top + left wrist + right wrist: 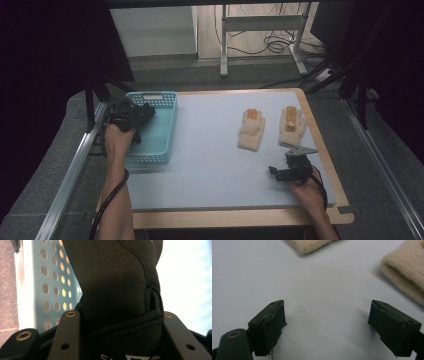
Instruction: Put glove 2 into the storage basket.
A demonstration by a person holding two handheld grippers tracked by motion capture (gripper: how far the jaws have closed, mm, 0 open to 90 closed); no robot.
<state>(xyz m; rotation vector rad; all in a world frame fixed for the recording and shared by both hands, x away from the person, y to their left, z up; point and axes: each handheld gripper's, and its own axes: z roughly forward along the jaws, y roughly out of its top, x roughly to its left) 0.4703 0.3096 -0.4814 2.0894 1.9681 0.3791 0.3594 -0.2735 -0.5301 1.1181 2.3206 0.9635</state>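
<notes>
Left gripper view: my left claw (117, 322) grips a black glove (115, 285), its long axis running away from me, over the blue basket (50, 285). From above, my right claw (274, 172) hovers wide open over the bench (210, 150); beyond lie two cream gloves (251, 131), fingers pointing away.

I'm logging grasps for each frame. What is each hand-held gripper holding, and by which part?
The left hand-held gripper is shut on a black glove near its stitched cuff end, over the blue basket. The right hand-held gripper is open and holds nothing.
</notes>
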